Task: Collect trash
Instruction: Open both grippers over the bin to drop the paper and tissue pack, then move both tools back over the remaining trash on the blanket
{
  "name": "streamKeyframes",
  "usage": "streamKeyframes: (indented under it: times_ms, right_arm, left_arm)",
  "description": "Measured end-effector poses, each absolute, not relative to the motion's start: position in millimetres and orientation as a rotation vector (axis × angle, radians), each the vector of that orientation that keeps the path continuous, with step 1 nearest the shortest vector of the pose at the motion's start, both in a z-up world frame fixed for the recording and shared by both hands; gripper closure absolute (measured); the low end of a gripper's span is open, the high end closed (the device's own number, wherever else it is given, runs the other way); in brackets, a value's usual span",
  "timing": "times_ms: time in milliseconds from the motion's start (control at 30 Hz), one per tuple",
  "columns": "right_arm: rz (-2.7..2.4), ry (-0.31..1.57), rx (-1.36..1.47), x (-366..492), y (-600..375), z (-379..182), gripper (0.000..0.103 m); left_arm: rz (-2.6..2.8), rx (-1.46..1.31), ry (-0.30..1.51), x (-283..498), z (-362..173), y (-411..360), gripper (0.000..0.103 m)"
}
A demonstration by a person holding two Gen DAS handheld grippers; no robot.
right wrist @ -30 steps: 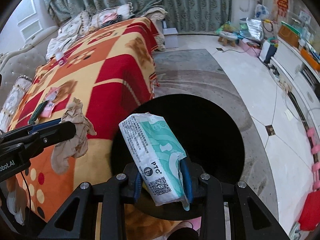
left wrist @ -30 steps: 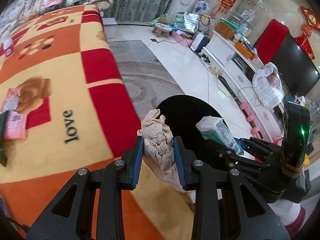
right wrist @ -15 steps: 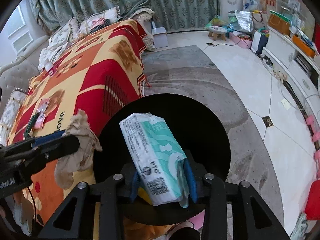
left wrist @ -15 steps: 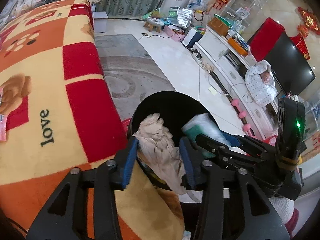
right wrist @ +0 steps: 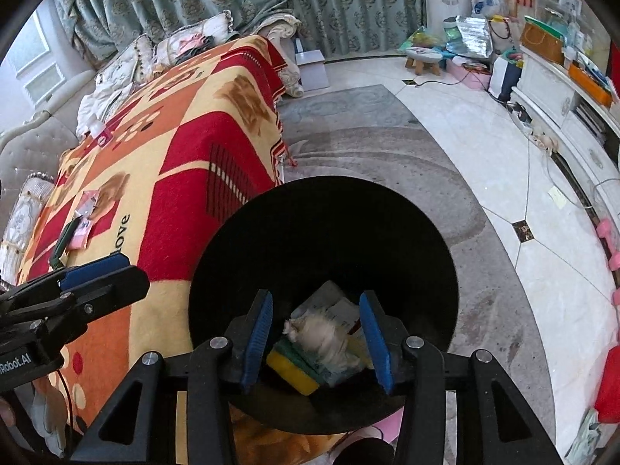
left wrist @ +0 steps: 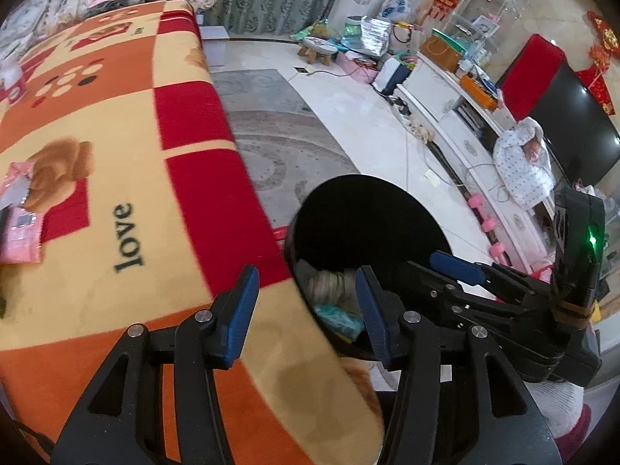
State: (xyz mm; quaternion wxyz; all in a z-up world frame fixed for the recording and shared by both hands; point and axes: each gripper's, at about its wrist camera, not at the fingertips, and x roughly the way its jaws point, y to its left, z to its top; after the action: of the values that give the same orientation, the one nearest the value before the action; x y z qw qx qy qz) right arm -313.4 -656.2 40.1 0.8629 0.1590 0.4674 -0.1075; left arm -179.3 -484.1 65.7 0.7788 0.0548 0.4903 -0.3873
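A black round trash bin stands on the floor beside the blanket-covered table; it also shows in the left wrist view. Inside lie a crumpled beige cloth, a green-and-white tissue pack and a yellow-green sponge. My right gripper is open and empty above the bin mouth. My left gripper is open and empty over the bin's near rim at the table edge. The cloth and pack show in the bin there too.
Pink wrappers and a dark object lie on the red-orange blanket at the left. A grey rug and tiled floor surround the bin. A white TV cabinet with a television runs along the right.
Both grippers opened: the left let go of the beige cloth and the right let go of the tissue pack, and both now lie in the bin.
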Motion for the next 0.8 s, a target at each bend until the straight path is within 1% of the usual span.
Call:
streamKeyframes:
  times_ms: [233, 400, 467, 533, 800]
  right_arm:
    - [-0.198, 0.986, 0.307, -309.4, -638.9, 42.7, 0.057]
    - [-0.172, 0.986, 0.297, -303.0, -624.3, 45.4, 0.054]
    - [-0.155, 0.989, 0.291, -299.2, -615.4, 45.9, 0.050]
    - [-0.139, 0.992, 0.283, -295.2, -606.2, 46.0, 0.050]
    - [-0.044, 1.011, 0.238, -268.7, -555.4, 43.9, 0.049]
  left_arm:
    - [-0.777, 0.136, 1.034, -174.6, 68.1, -461.1, 0.053]
    - [-0.731, 0.139, 1.020, -168.1, 69.4, -437.2, 0.053]
    - [-0.707, 0.137, 1.018, -164.0, 69.3, -424.4, 0.053]
    - [-0.681, 0.129, 1.020, -158.6, 68.9, -409.5, 0.053]
    - [-0.574, 0.108, 1.017, -137.5, 72.3, -345.9, 0.053]
